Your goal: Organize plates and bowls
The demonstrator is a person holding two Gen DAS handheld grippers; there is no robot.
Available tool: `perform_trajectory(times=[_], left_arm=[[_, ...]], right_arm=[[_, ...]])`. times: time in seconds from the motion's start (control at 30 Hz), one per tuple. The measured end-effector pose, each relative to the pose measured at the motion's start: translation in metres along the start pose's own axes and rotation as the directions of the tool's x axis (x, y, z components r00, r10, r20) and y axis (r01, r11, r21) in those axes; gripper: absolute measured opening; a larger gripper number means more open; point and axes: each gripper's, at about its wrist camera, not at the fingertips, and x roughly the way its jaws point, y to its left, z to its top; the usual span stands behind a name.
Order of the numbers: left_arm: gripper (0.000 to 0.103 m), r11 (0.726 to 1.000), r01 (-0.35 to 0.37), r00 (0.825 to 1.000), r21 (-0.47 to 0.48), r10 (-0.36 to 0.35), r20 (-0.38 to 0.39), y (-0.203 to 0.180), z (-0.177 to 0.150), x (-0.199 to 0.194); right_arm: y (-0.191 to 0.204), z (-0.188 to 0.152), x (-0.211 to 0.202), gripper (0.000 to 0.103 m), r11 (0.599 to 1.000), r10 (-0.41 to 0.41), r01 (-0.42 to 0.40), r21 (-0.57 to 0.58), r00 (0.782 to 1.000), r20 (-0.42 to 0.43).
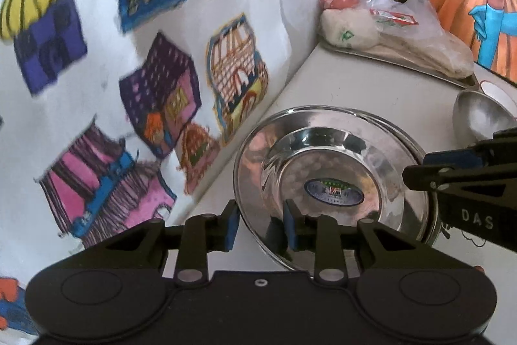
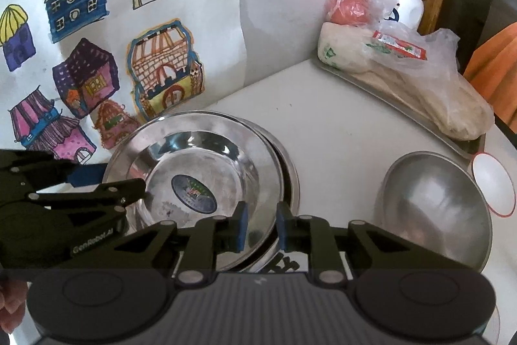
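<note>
A shiny steel plate with an oval sticker lies on top of another steel plate on the white counter. It also shows in the right wrist view. My left gripper is open, its blue pads astride the plate's near-left rim. My right gripper is open too, its pads astride the top plate's right rim. A steel bowl stands to the right, with a white red-rimmed bowl behind it.
A wall with drawings of houses runs along the left. A steel tray at the back holds plastic bags of food. A white bottle stands behind it. An orange pumpkin picture is at far right.
</note>
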Motion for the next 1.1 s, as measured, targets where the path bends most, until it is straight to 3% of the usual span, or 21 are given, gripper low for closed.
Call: perform_trajectory(times=[0.1, 0.2, 0.3, 0.63, 0.87, 1.1], left_arm=[[0.032, 1.0, 0.018, 1.0, -0.02, -0.018, 0.004, 0.004, -0.003, 0.0], [0.04, 0.999, 0.036, 0.999, -0.036, -0.035, 0.013, 0.005, -0.005, -0.004], [0.047, 0.998, 0.049, 0.998, -0.044, -0.047, 0.041, 0.005, -0.006, -0.012], [0.091, 0.989, 0.129, 0.981, -0.067, -0.117, 0.152, -0.011, 0.002, -0.048], [0.099, 0.963, 0.26, 0.955, -0.071, -0.245, 0.166, -0.048, 0.016, -0.046], [0.1, 0.94, 0.339, 0.931, -0.038, -0.33, 0.153, -0.092, 0.032, -0.024]], right_arm=[[-0.005, -0.001, -0.003, 0.026, 1.0, 0.01, -0.011, 0.025, 1.0, 0.016], [-0.013, -0.003, -0.008, 0.035, 0.998, 0.015, -0.017, 0.054, 0.999, 0.028], [-0.022, -0.005, -0.015, 0.049, 0.996, 0.016, -0.02, 0.086, 0.999, 0.045], [-0.082, -0.021, -0.073, 0.087, 0.966, 0.041, -0.081, 0.246, 0.986, 0.163], [-0.141, -0.032, -0.111, 0.097, 0.934, -0.026, -0.051, 0.353, 0.977, 0.21], [-0.188, -0.045, -0.095, 0.097, 0.905, -0.07, -0.003, 0.426, 0.985, 0.157]])
